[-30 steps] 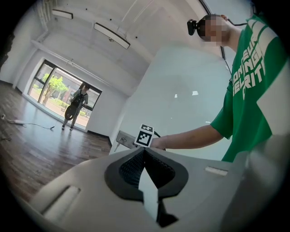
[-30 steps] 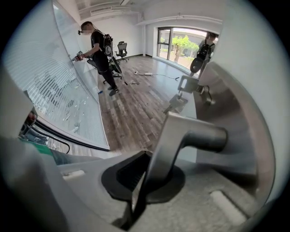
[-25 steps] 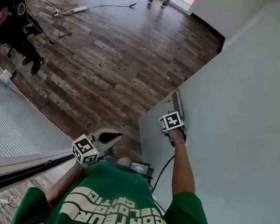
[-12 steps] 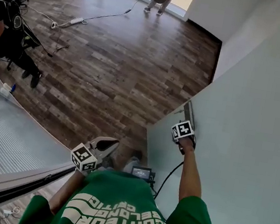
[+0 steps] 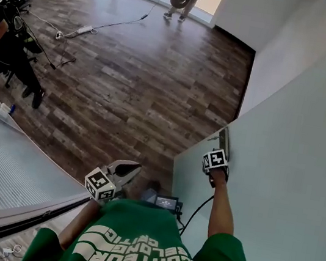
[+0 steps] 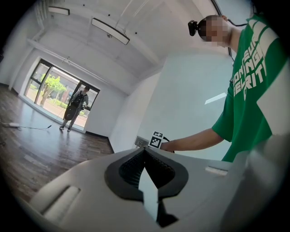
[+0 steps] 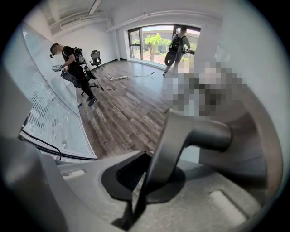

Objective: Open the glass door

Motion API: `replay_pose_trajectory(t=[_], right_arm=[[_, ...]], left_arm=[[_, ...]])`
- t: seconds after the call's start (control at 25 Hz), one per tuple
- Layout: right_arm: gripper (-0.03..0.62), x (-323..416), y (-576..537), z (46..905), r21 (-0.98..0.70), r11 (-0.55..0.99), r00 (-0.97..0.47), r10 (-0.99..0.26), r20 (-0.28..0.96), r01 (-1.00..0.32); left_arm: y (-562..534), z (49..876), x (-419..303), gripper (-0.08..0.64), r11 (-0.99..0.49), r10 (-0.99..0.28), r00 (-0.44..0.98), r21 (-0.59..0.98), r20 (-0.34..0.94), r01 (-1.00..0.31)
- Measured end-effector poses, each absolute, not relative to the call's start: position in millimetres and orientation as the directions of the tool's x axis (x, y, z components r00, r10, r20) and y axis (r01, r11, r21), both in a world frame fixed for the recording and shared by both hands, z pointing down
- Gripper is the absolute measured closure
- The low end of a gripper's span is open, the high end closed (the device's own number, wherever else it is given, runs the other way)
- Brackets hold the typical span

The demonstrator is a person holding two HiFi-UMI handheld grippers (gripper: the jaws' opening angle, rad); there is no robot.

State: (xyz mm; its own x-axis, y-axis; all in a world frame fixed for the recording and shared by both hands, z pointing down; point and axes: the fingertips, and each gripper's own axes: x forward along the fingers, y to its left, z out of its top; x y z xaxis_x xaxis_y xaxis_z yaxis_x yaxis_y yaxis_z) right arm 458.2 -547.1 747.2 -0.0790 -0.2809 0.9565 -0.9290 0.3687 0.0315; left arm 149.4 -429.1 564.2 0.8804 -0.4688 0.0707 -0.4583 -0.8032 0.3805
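Glass door (image 5: 291, 179) fills the right side, wood floor (image 5: 128, 77) beyond its edge. Right gripper (image 5: 216, 162) is clamped on the door's metal handle (image 7: 181, 136) near that edge. Left gripper (image 6: 145, 152) has jaws together, nothing between, in front of the torso.

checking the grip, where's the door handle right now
In the right gripper view the door handle crosses the middle, clamped in the right gripper. In the head view it sits at right, on the glass door near its edge.
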Motion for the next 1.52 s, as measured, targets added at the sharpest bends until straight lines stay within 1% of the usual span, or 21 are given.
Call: replay_pose_trajectory(t=[0.8,1.12,1.52], right_arm=[[0.6,582.9,-556.8,750.4,0.033,0.204,-0.03,-0.294,0.955,-0.978],[0.6,623.0,-555.6,754.0,0.038,0.146,-0.008,-0.299,0.954,-0.989],[0.6,668.9,-549.9,751.1,0.043,0.083,0.017,-0.297,0.955,-0.996]], left_arm=[[-466.2,569.4,214.9,0.551,-0.833,-0.403,0.91,0.373,0.096,-0.409],[-475.0,574.6,226.3,0.551,-0.839,-0.393,0.915,0.369,0.095,-0.399],[-487.4,576.2,230.9,0.551,-0.822,-0.416,0.904,0.384,0.099,-0.42]])
